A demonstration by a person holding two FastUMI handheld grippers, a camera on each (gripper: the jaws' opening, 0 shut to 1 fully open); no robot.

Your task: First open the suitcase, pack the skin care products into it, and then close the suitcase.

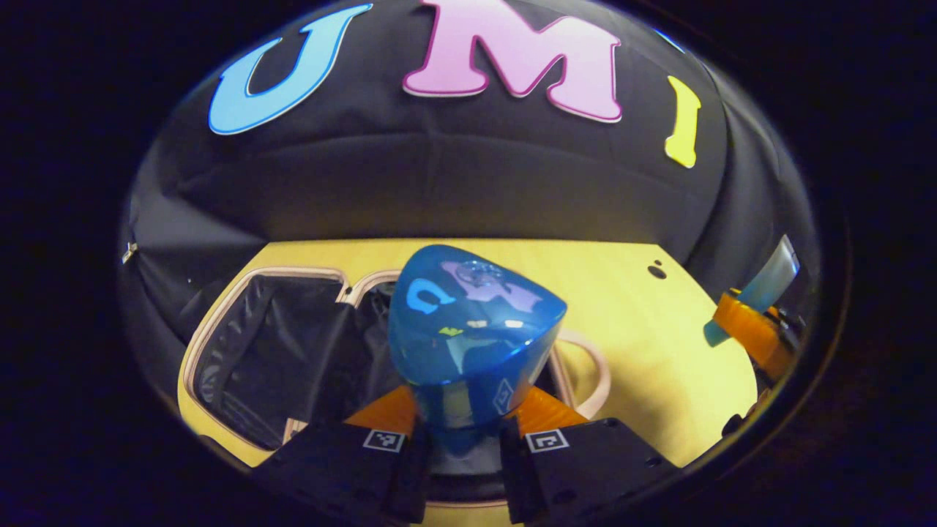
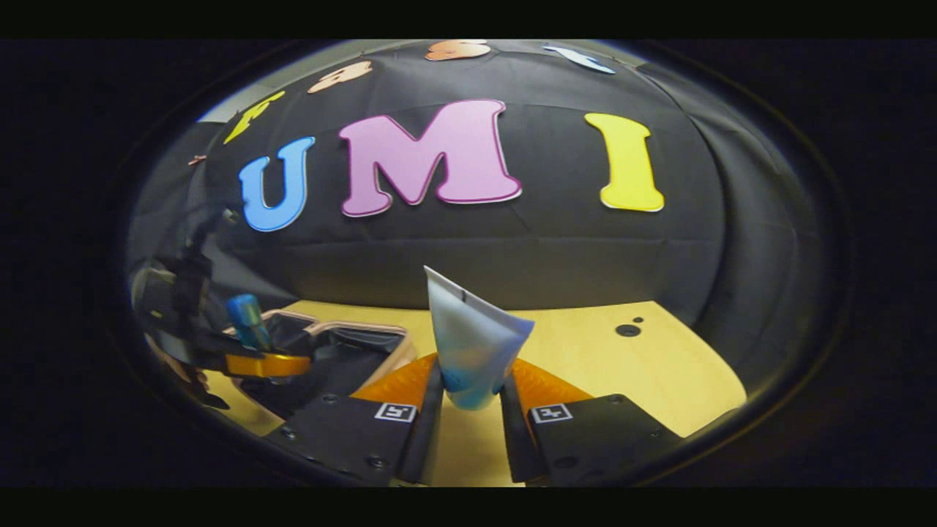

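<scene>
Left gripper: in the left gripper view the left gripper (image 1: 464,432) sat at the bottom centre of the frame, both fingers pressed against the sides of a glossy blue plastic bottle (image 1: 472,329).
Blue bottle: it stood up from between the fingers, its wide end filling the middle of the frame and lying in front of the suitcase; in the right gripper view the same bottle (image 2: 247,320) appeared small at the left edge, raised above the open case.
Right gripper: in the right gripper view the right gripper (image 2: 472,410) sat at bottom centre, its fingers clamped on the lower end of a pale blue-and-silver squeeze tube (image 2: 472,340).
Squeeze tube: its flat crimped end pointed up, leaning to the upper left; in the left gripper view the tube (image 1: 758,289) showed at the far right edge, tilted, held above the table.
Suitcase: a pink-rimmed suitcase with a black fabric lining (image 1: 256,351) lay open and flat at the lower left of the left gripper view; in the right gripper view it (image 2: 344,351) lay at centre left, under the left gripper (image 2: 260,362).
Table: a light yellow wooden tabletop (image 1: 659,344) carried the suitcase and filled the lower right of both views.
</scene>
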